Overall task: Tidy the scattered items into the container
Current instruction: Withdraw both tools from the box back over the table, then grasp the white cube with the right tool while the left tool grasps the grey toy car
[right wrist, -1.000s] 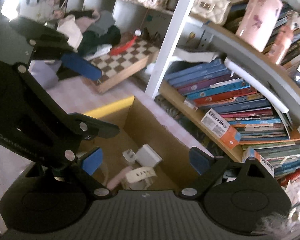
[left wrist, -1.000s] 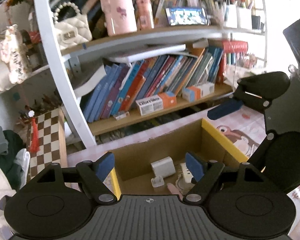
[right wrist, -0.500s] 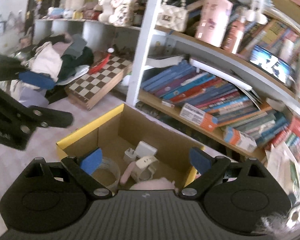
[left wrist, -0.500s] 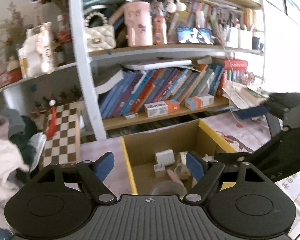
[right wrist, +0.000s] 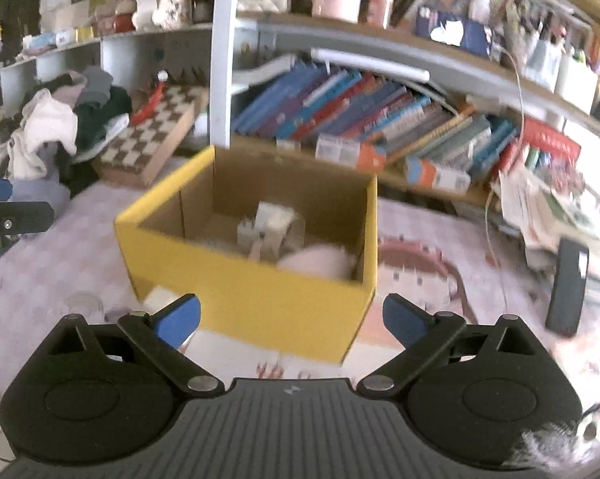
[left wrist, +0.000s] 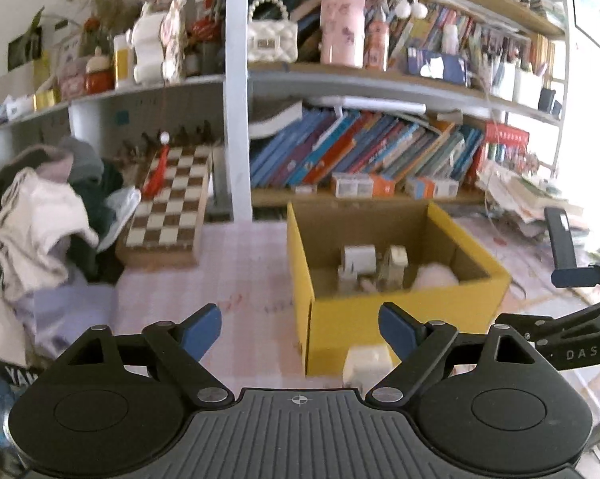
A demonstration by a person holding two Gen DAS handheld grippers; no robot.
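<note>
Inside yellow box: white charger, pink bundle.

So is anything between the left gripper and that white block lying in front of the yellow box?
Nothing visible. The white block lies on the mat against the yellow box, just ahead of the left gripper, whose empty jaws are opening.

We hold two matte black grippers, the left gripper and right gripper, each with blue-padded jaws, silver pivot screws, round side discs and a ribbed grey centre plate.
</note>
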